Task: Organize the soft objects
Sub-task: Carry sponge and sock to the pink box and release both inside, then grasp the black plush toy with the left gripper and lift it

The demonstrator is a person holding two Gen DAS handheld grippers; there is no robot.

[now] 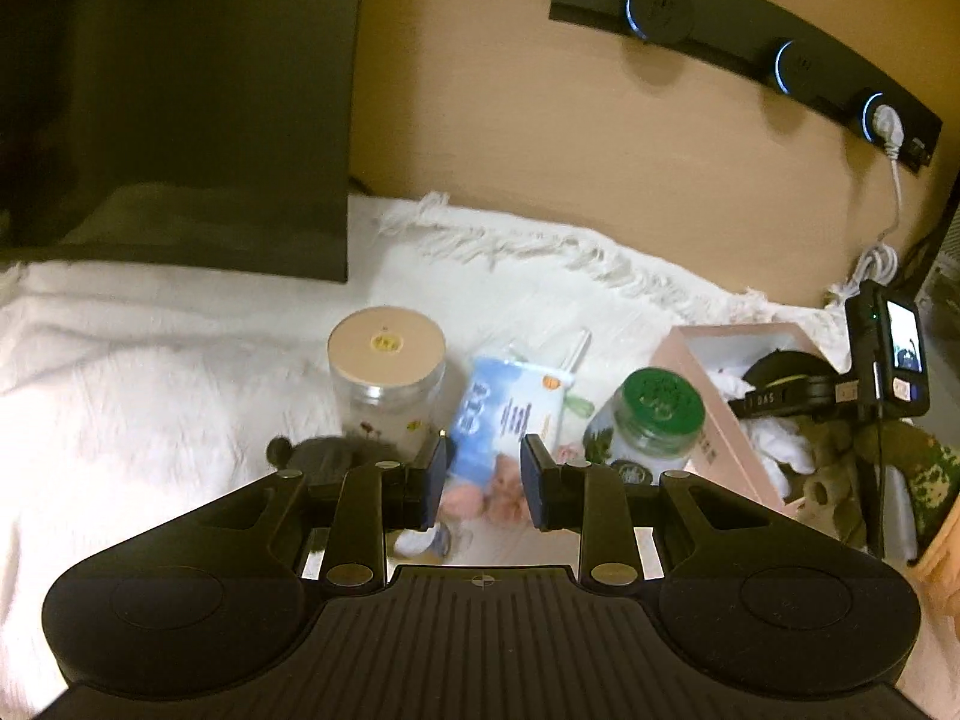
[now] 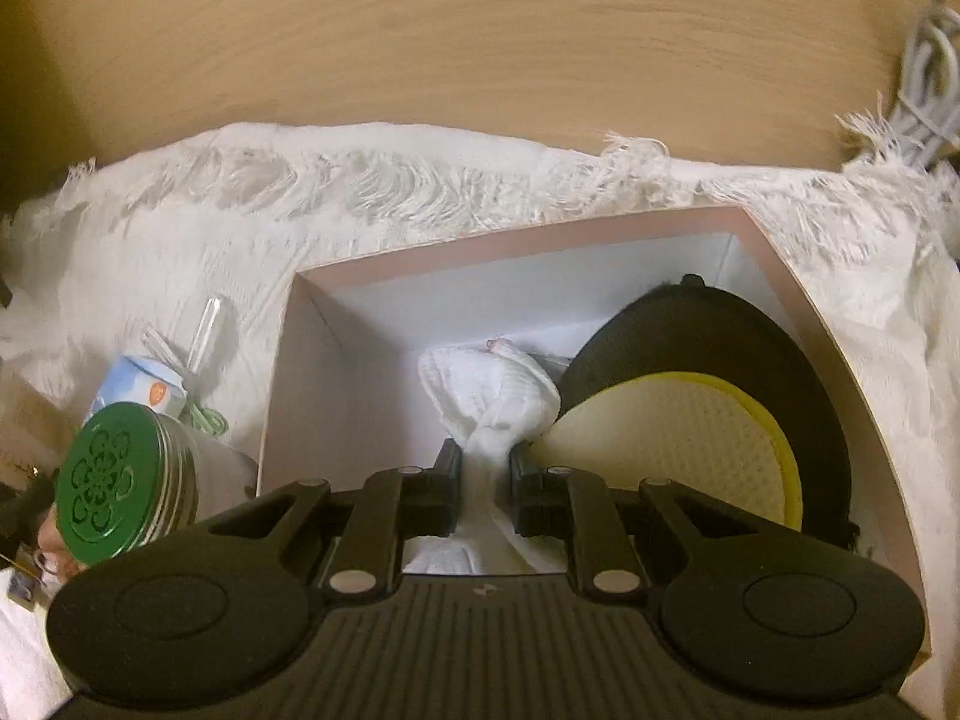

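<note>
In the right wrist view my right gripper (image 2: 486, 468) is shut on a white knitted cloth (image 2: 498, 396), which hangs inside an open pink box (image 2: 516, 246). A black round cushion (image 2: 690, 330) and a yellow-rimmed cream pad (image 2: 678, 438) lean against the box's right wall. My left gripper (image 1: 485, 480) is open with nothing between its blue pads. It hovers over a blue and white soft packet (image 1: 510, 414) and small pink soft things (image 1: 480, 495) on the white fringed cloth (image 1: 150, 360). The left wrist view also shows the right gripper (image 1: 756, 399) over the box (image 1: 708, 396).
A glass jar with a wooden lid (image 1: 384, 360) stands left of the packet; a green-lidded jar (image 1: 654, 414) stands beside the box. A dark furry thing (image 1: 324, 450) lies by the left finger. A black monitor (image 1: 180, 120) and a wall socket strip (image 1: 780, 60) stand behind.
</note>
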